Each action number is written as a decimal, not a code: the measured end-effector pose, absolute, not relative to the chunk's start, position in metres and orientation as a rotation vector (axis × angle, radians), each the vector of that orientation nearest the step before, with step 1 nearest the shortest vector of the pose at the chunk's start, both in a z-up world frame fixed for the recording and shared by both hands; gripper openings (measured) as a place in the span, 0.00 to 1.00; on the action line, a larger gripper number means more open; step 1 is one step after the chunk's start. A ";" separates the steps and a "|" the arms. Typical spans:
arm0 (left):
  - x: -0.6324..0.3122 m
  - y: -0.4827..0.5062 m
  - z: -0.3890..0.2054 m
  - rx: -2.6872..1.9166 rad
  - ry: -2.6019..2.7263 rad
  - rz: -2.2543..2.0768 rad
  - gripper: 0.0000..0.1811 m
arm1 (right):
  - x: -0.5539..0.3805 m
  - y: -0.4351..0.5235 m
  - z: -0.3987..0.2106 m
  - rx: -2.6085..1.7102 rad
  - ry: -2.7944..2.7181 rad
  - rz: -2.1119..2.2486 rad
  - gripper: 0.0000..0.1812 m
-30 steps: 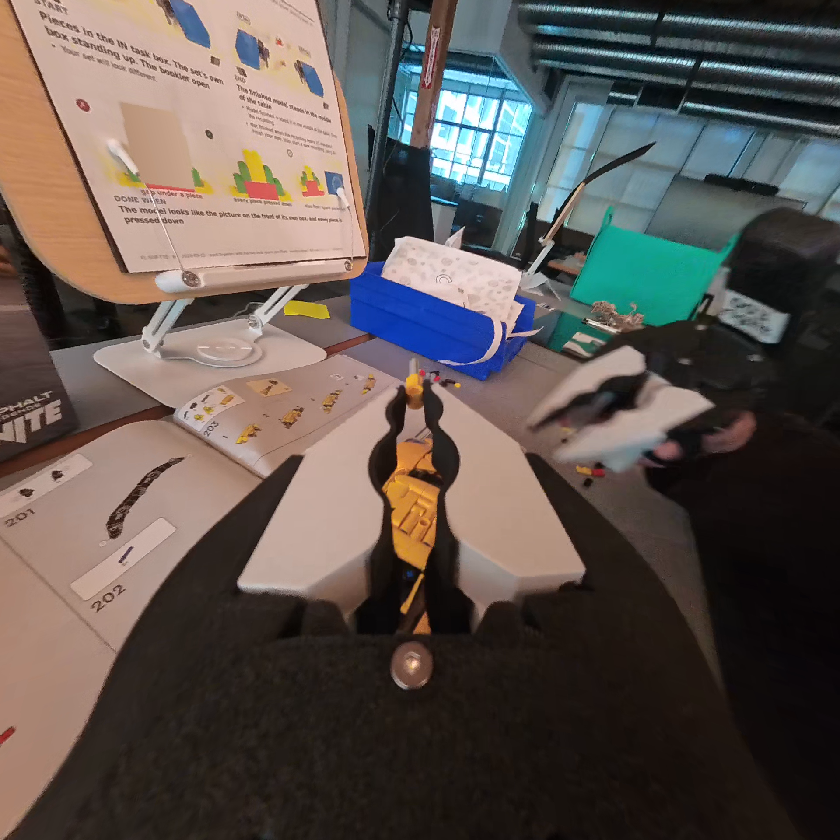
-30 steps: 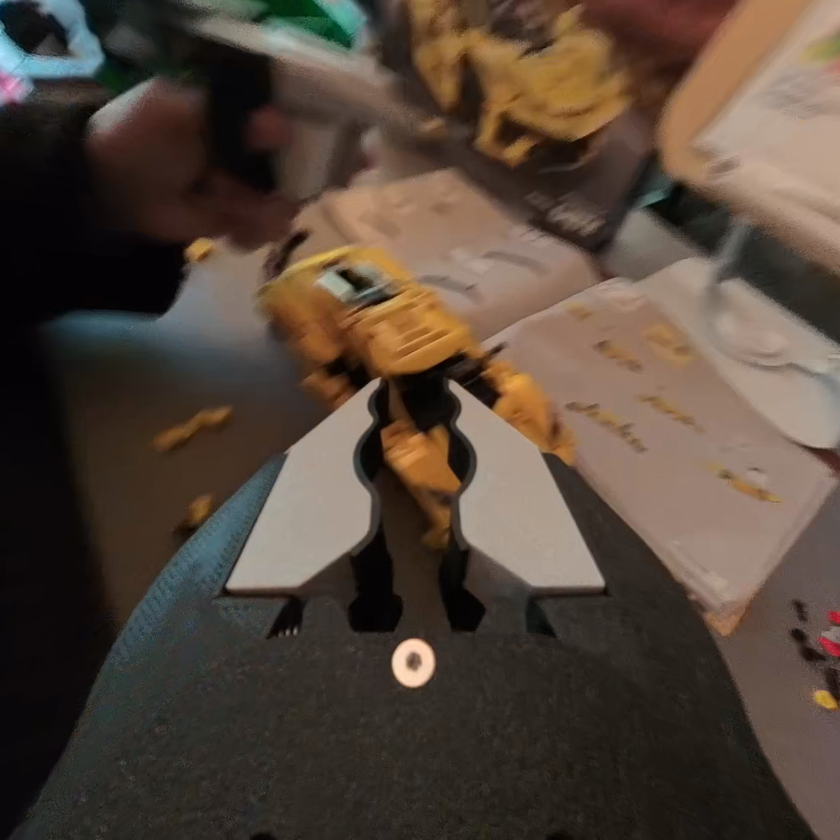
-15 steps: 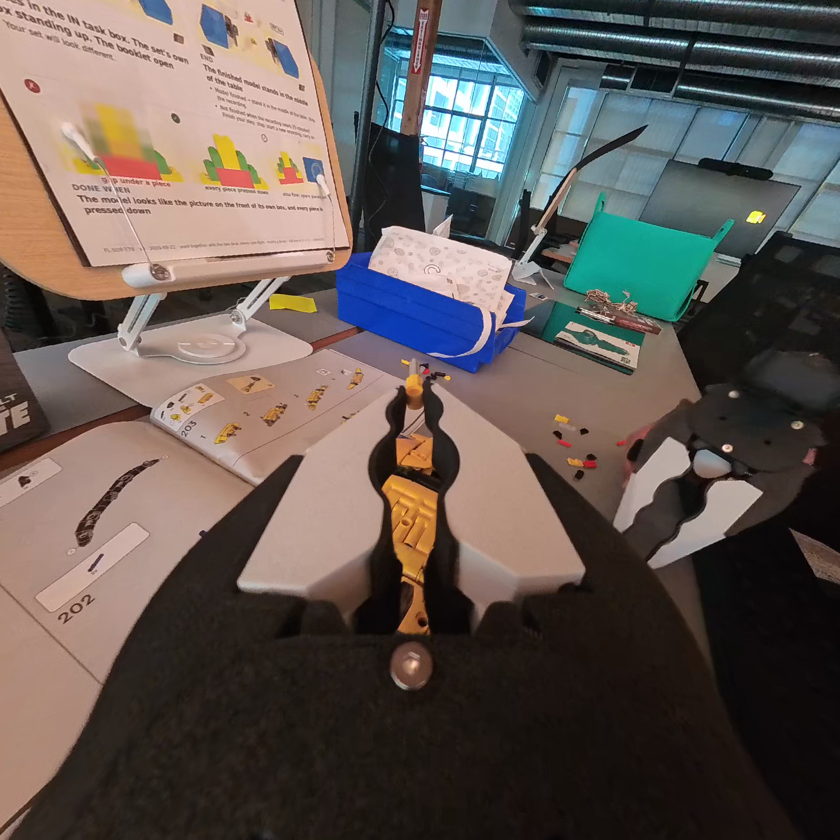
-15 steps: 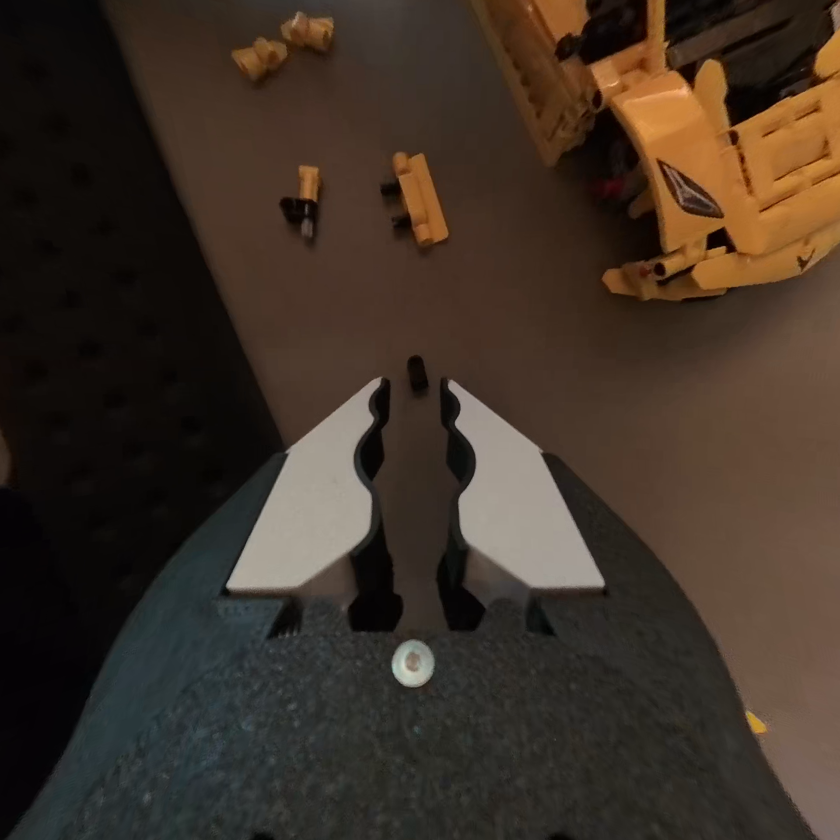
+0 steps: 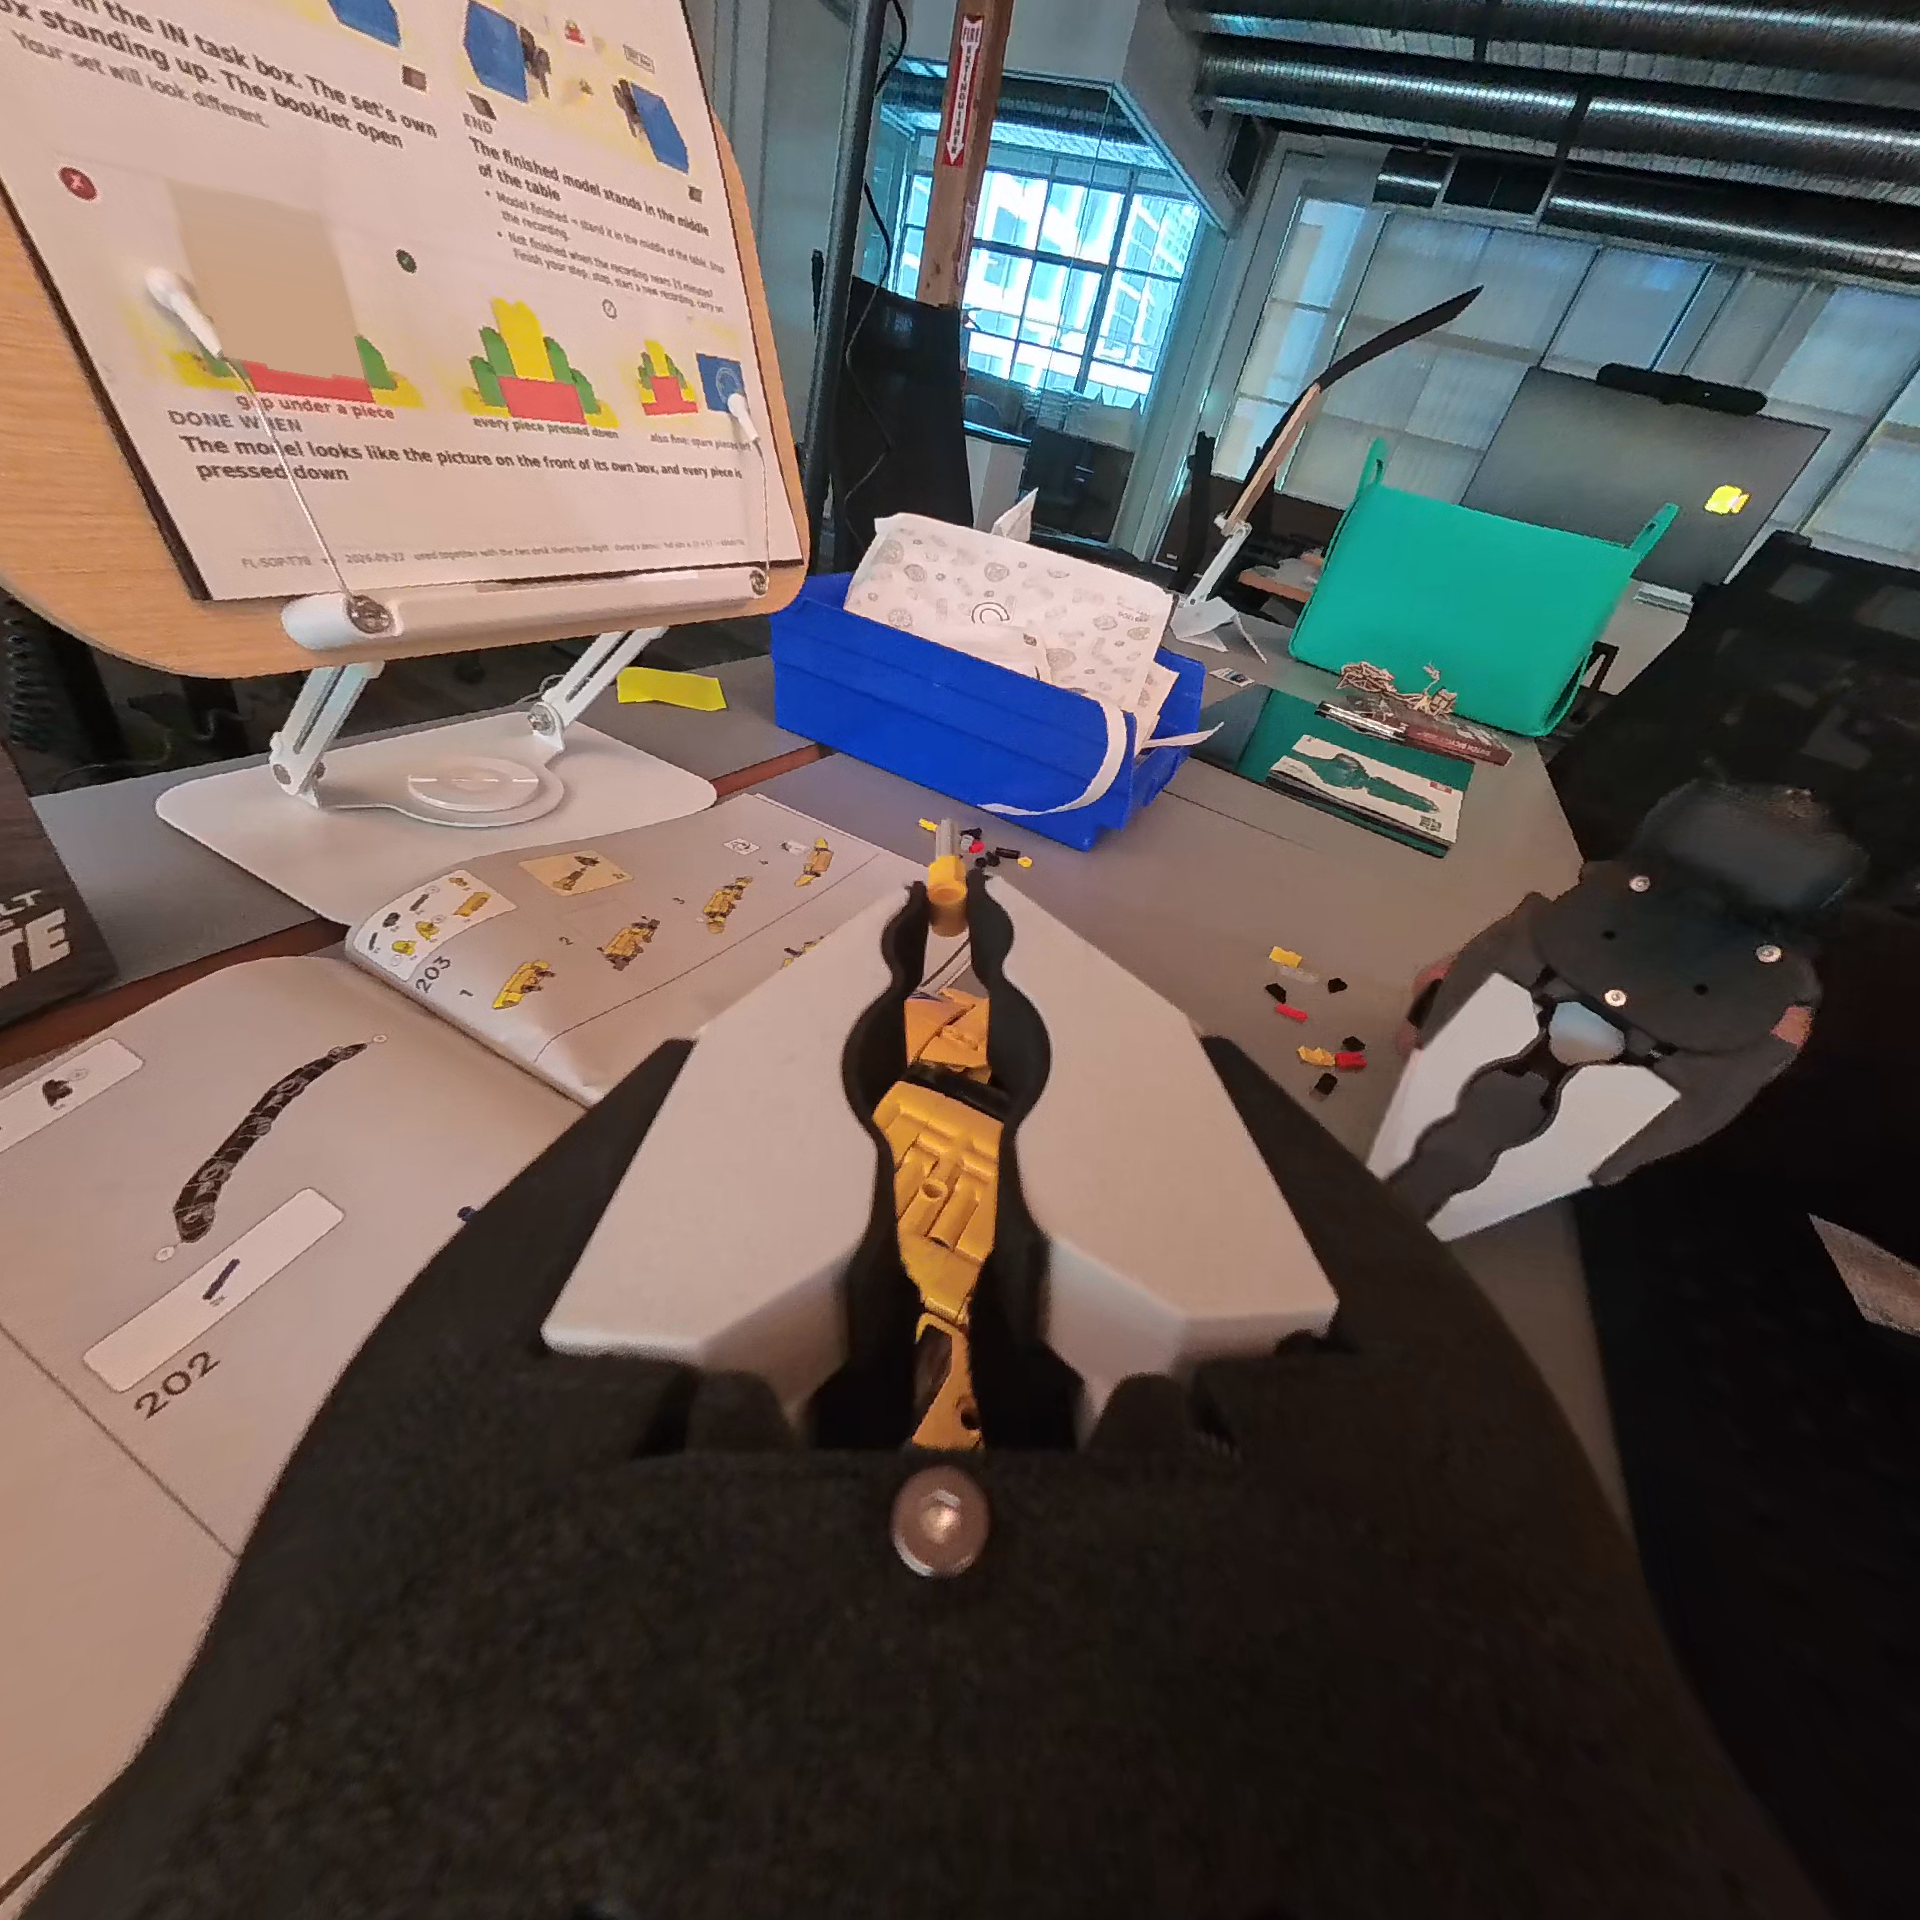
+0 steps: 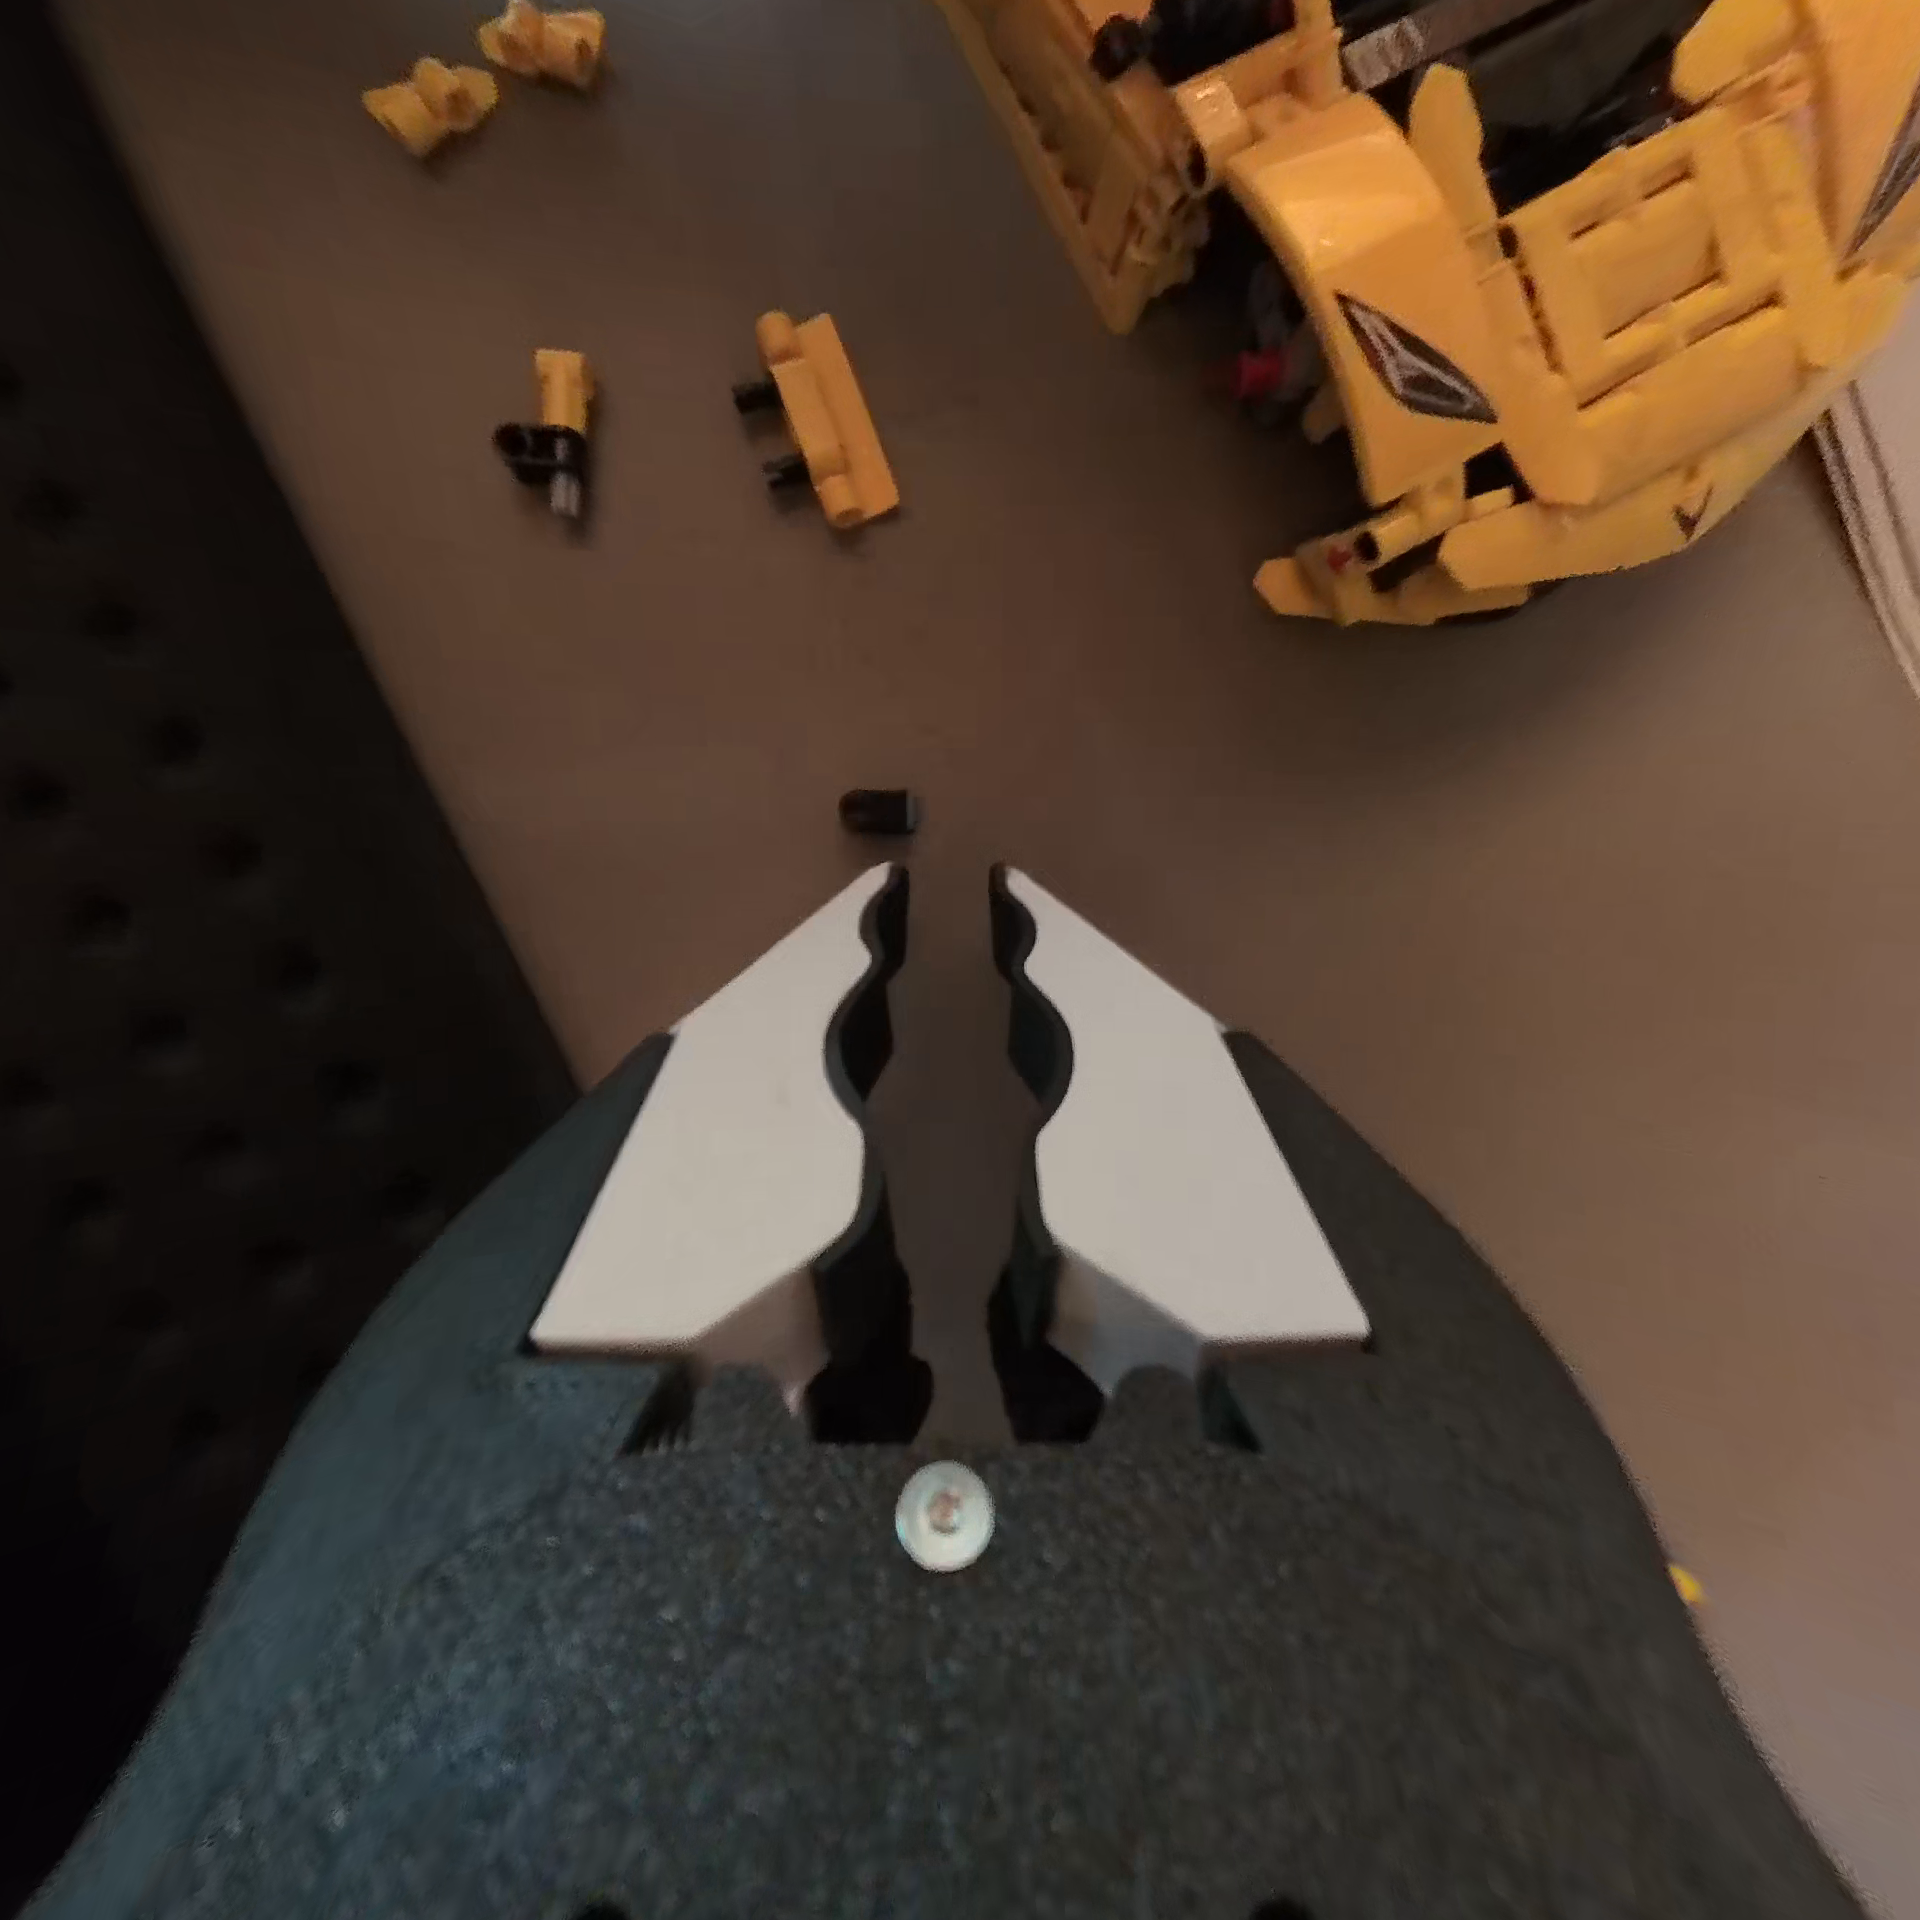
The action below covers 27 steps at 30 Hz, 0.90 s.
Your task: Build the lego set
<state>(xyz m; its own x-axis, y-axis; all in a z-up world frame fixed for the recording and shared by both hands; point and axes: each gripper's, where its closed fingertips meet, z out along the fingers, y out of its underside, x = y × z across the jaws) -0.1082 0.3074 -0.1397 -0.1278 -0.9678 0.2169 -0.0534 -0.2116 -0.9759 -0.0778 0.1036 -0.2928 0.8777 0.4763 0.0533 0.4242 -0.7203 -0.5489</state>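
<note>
My left gripper is shut on a small yellow connector piece with a grey pin, pinched at the fingertips. Through the gap between the fingers, part of the yellow lego car model shows below. My right gripper is slightly open and empty, pointing down at the grey table. A small black pin lies just ahead of its left fingertip. The car model sits at the upper right of the right wrist view. The right gripper also shows in the left wrist view.
Loose yellow pieces lie on the table beyond the pin. The open instruction booklet, a document stand, a blue bin and small scattered parts are in the left wrist view. The table's dark edge runs on the left.
My right gripper has swung away from the car model down to the table and now hovers by the black pin. The left gripper keeps its hold on the yellow piece and has barely moved.
</note>
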 end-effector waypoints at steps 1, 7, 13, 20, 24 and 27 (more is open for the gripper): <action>-0.108 0.308 -0.140 -1.336 1.226 -1.451 0.04 | -0.081 0.101 -0.294 -2.478 -0.640 0.149 0.09; -0.107 0.305 -0.142 -1.337 1.236 -1.452 0.04 | -0.095 0.105 -0.296 -2.422 -0.579 0.137 0.16; -0.107 0.305 -0.142 -1.336 1.239 -1.449 0.04 | -0.095 0.110 -0.301 -2.479 -0.565 0.104 0.14; -0.108 0.301 -0.141 -1.326 1.252 -1.471 0.04 | -0.096 0.112 -0.302 -2.473 -0.618 0.125 0.09; -0.110 0.290 -0.132 -1.300 1.249 -1.612 0.04 | -0.099 0.123 -0.292 -2.397 -0.649 0.149 0.09; -0.118 0.273 -0.114 -1.243 1.216 -1.871 0.04 | -0.108 0.152 -0.249 -2.120 -0.633 0.205 0.08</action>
